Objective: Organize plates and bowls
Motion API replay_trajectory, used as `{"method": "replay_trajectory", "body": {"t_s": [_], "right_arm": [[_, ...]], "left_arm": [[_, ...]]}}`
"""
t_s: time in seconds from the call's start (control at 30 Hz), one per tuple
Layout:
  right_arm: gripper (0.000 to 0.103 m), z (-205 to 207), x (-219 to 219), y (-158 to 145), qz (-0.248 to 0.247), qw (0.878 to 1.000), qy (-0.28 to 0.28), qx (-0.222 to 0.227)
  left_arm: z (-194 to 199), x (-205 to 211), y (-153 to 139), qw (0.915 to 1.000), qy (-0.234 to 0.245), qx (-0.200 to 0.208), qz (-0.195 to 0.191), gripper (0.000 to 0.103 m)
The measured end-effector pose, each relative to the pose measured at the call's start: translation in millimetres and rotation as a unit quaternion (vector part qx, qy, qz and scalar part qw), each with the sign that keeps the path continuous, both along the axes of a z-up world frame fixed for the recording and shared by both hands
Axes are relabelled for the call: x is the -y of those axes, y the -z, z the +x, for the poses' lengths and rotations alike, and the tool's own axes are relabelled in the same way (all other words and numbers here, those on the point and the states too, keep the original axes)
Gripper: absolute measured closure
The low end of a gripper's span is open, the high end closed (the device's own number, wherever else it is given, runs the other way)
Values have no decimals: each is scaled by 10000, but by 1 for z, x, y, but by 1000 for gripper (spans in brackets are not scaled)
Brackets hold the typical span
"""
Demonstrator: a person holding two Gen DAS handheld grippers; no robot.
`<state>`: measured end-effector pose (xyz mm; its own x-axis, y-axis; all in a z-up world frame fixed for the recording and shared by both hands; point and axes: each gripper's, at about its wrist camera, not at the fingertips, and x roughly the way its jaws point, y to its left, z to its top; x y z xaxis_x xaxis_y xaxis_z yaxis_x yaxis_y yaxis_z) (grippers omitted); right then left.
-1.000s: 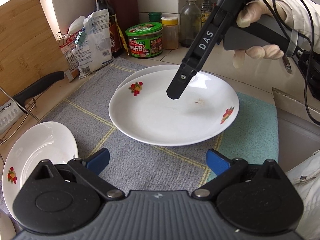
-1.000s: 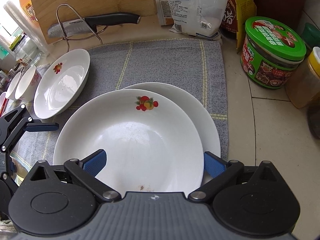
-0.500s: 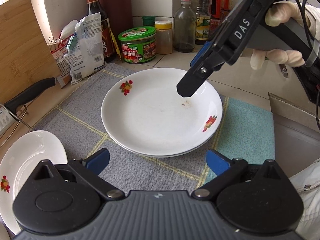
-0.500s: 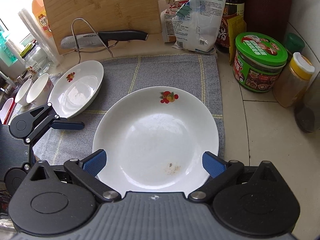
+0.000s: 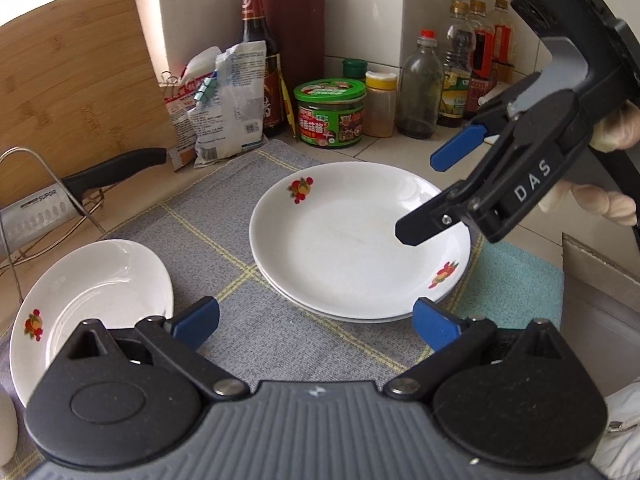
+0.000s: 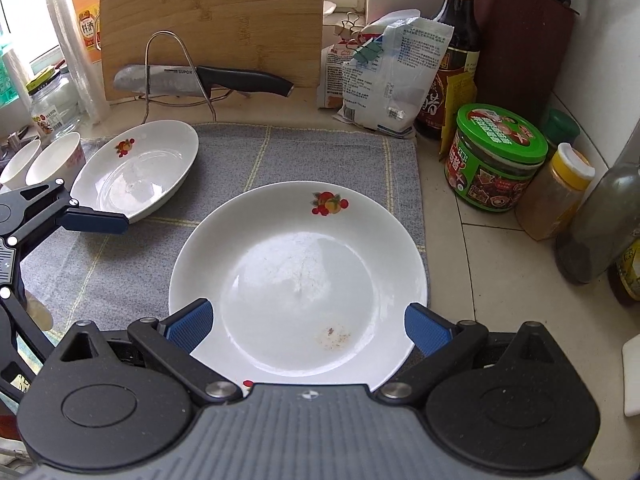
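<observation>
From my seat, the grey mat covers most of the counter. The stacked plates sit on it dead centre, top plate squared over the one below, and the single plate is at 8 o'clock in the left wrist view. My right gripper hangs tilted down over the stack's 3 o'clock rim, jaws wide apart, holding nothing, gloved hand on its grip. My left gripper is spread open too, low at 6 o'clock.
</observation>
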<state>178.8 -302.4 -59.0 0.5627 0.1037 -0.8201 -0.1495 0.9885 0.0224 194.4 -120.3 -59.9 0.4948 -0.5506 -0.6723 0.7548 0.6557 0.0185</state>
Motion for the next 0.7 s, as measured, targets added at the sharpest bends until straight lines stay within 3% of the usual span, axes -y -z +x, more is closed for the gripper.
{"method": "replay_trajectory", "body": {"t_s": [0.3,0.7], "right_arm": [[0,-3,-58,-10,-185,9989,-159,405],[0,-3,-161,-9,-211,9979,-333,522]], "left_arm": [[-16,-60,-17,9935,-1041,225,-395,1],[-30,-152,-31,9820,-1728,500,-584,1]]}}
